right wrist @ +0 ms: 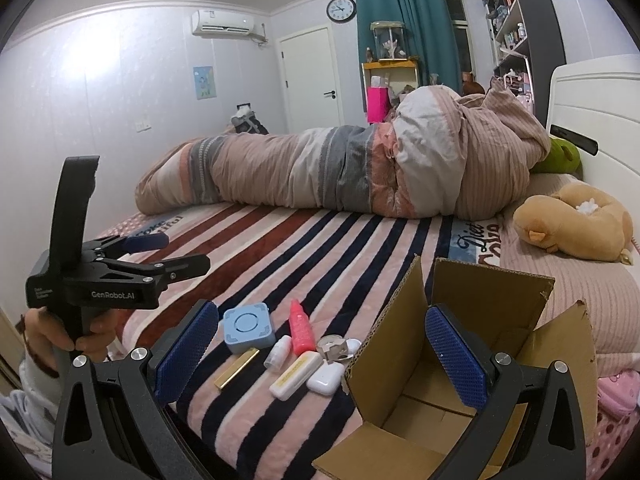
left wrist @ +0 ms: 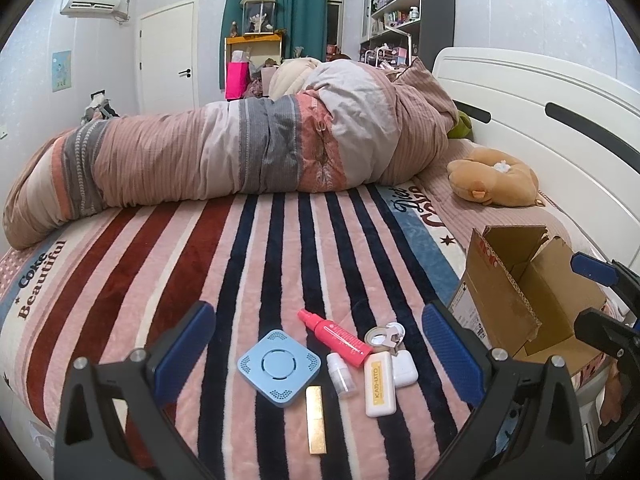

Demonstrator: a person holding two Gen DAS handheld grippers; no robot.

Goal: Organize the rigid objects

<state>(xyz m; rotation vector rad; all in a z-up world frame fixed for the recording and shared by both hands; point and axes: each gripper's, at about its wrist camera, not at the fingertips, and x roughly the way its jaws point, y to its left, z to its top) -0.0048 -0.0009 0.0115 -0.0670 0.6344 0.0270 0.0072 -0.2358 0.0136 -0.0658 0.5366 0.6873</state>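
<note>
Several small items lie in a cluster on the striped blanket: a blue square device point(left wrist: 279, 366) point(right wrist: 248, 327), a red spray bottle point(left wrist: 335, 338) point(right wrist: 301, 328), a small clear bottle point(left wrist: 341, 374) point(right wrist: 278, 353), a gold bar point(left wrist: 316, 420) point(right wrist: 237, 368), a white KATO case point(left wrist: 381, 384) point(right wrist: 295, 375), a white earbud case point(left wrist: 404, 368) point(right wrist: 325, 378) and a tape roll point(left wrist: 380, 336) point(right wrist: 333, 347). An open cardboard box point(left wrist: 516, 300) point(right wrist: 452, 344) stands to their right. My left gripper point(left wrist: 320, 350) point(right wrist: 158, 254) is open above the cluster. My right gripper point(right wrist: 320, 346) point(left wrist: 588, 292) is open over the box's left wall.
A rolled quilt point(left wrist: 240, 152) lies across the bed behind. A brown plush toy point(left wrist: 492, 176) point(right wrist: 572, 220) sits near the white headboard point(left wrist: 540, 92). The bed's near edge runs below the items.
</note>
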